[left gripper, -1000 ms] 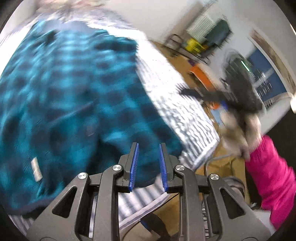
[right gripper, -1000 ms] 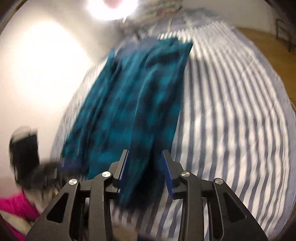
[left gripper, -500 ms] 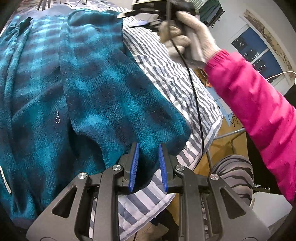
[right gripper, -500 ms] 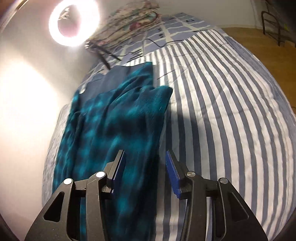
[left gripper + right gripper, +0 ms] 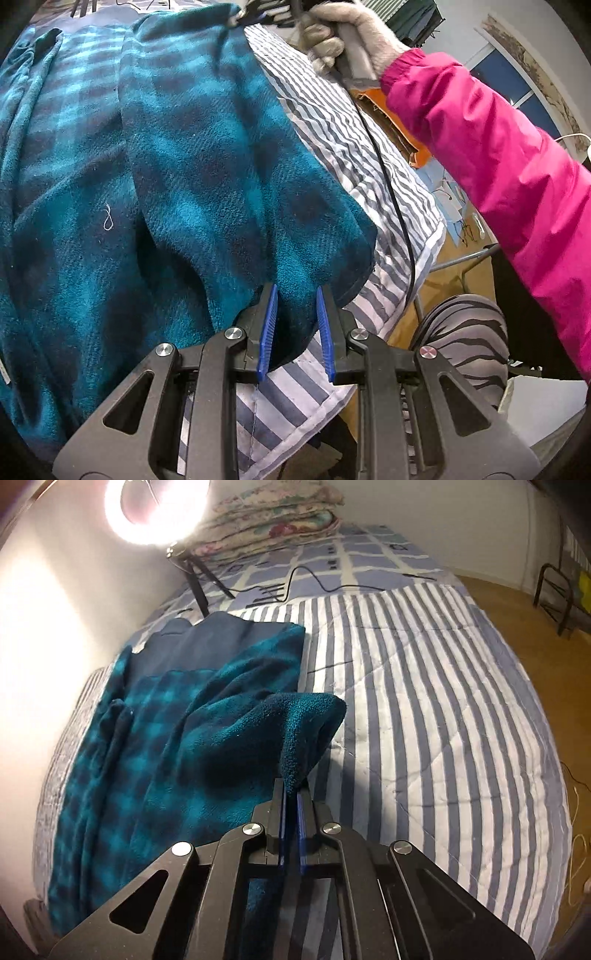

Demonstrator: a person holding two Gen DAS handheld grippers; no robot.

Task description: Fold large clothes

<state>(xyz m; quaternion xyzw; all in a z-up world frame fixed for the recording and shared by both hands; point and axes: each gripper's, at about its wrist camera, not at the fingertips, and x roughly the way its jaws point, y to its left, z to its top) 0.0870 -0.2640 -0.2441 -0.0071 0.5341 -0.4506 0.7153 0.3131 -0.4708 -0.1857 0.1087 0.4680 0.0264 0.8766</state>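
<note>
both wrists share teal garment (image 5: 207, 155) closely

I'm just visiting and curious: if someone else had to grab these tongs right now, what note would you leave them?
Right tongs: shut on a corner of the teal plaid fleece garment, lifting it off the striped bedspread.
Left tongs: open, fingers either side of the garment's near edge, not clamped.
Done: one corner gripped.
Left: probably close the left tongs, then fold; the garment lies rumpled along the bed's wall side.
</note>
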